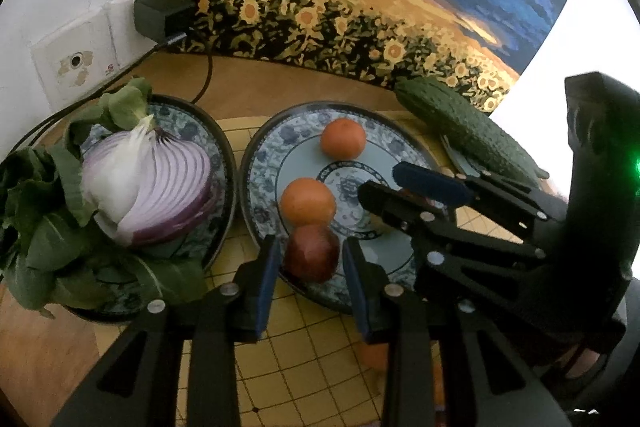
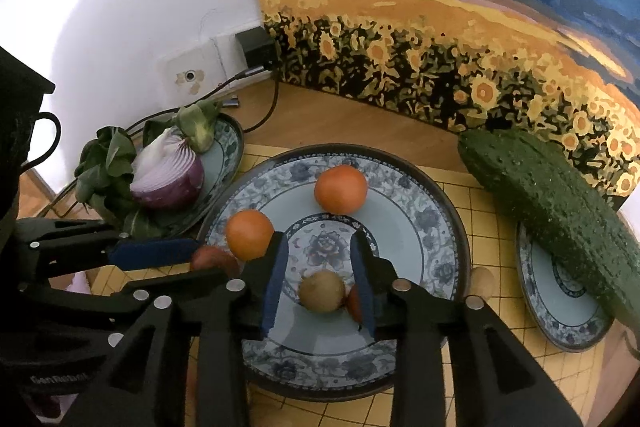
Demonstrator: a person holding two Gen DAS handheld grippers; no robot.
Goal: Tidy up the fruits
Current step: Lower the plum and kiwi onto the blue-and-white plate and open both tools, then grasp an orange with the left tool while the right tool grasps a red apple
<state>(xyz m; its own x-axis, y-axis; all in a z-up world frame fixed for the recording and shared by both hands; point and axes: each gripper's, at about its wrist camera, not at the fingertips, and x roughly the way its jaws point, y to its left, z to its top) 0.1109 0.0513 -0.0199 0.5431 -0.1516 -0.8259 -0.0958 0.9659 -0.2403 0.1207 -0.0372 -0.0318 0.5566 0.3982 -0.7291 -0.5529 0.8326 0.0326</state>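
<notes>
Scene: yellow grid mat [image 2: 460,187] on a wooden tabletop, sunflower painting [image 2: 440,27] leaning on the white wall behind.
Middle plate [image 2: 432,219]: blue-and-white patterned, holds the fruit.
Oranges: far orange [image 2: 341,189] near the plate's back, near orange [image 2: 249,234] toward its left rim, apart from each other.
Red fruit [image 1: 312,253]: dark red, round, on the plate's near-left edge, touching the near orange in the left wrist view.
Brown fruit [image 2: 322,291]: small, tan, round, resting on the plate's inner surface.
Left gripper [image 1: 310,259]: jaws part open, straddling the red fruit; blue pads sit just beside it on both sides, a thin gap shows, no squeeze visible.
Right gripper [image 2: 320,287]: jaws part open around the brown fruit, clear gap on the left pad side, not gripping; a sliver of something orange-red shows by the right pad, cannot tell what.
Left plate [image 2: 224,163]: same pattern, carries a halved red onion [image 2: 168,179] and leafy greens [image 2: 108,163].
Right plate [image 2: 560,307]: smaller, a cucumber [image 2: 552,203] lies across its rim.
Wall: black adapter [image 1: 160,15] with cable running down to the table.
</notes>
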